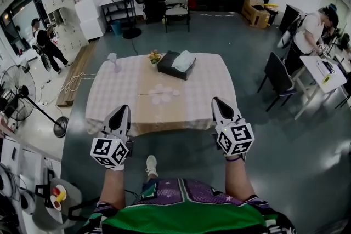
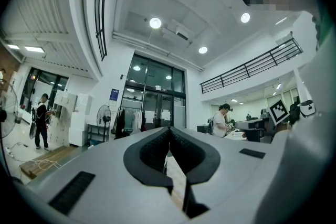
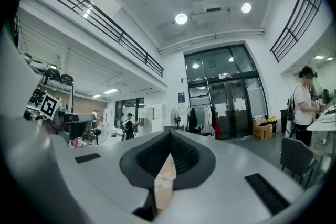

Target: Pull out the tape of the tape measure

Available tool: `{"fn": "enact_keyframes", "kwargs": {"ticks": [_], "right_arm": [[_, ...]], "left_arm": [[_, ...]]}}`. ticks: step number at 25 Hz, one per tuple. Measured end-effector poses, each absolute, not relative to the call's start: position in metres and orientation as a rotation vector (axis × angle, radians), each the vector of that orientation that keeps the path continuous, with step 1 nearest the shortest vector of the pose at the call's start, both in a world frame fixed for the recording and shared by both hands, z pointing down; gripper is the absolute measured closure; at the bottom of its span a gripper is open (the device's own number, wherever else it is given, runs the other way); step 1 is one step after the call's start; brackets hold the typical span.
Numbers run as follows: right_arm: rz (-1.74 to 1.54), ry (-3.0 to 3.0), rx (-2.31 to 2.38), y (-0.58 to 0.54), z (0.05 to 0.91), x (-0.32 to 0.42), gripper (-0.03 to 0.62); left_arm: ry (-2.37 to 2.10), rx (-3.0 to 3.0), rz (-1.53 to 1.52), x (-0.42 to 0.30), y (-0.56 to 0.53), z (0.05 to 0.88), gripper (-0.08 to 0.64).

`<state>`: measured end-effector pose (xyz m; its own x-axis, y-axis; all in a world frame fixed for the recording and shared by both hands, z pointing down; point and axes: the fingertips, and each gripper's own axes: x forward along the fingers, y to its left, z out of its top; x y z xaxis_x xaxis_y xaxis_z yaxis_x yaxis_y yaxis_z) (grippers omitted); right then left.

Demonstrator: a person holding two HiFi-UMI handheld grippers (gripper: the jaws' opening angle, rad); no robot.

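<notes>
We held the left tongs [image 1: 122, 109] and the right tongs [image 1: 218, 100] side by side, well apart from each other, both pointing toward the tabletop [image 1: 104, 101] ahead. Both were empty. The left tongs were fully closed, with their dark ribbed pads [image 2: 157, 149] meeting in one line at the tips and nothing caught between them. The right tongs were the same, pads [image 3: 184, 155] pressed together at the tips and gripping nothing.

We could not pick out the tape measure for certain. The only likely thing was a small white cluster [image 1: 163, 93] of rounded shapes lying on the tan strip down the middle of the tabletop. A thin line ran from it toward the side of the left tongs. It lay ahead of both tongs, in the gap between them and a little nearer the left pair, and neither touched it. From the right tongs we saw it low down, through the slot beneath the closed pads.

Farther ahead, past the white cluster, sat a dark tissue box [image 1: 171, 67], with a small flower pot [image 1: 155, 57] just beside it on the left tongs' side. A pale glass [image 1: 114, 62] stood farther out on that same side, roughly straight ahead of the left tongs.
</notes>
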<state>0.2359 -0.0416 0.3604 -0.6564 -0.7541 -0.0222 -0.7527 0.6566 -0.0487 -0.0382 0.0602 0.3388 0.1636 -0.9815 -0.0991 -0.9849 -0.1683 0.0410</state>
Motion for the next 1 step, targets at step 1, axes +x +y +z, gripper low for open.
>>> {"fn": "enact_keyframes", "kwargs": {"ticks": [1], "right_arm": [[-0.051, 2.827, -1.286, -0.0418, 0.3611, 0.2355, 0.588]], "left_arm": [[2.006, -2.372, 0.157, -0.0382, 0.06, 0.3395, 0.537]]}}
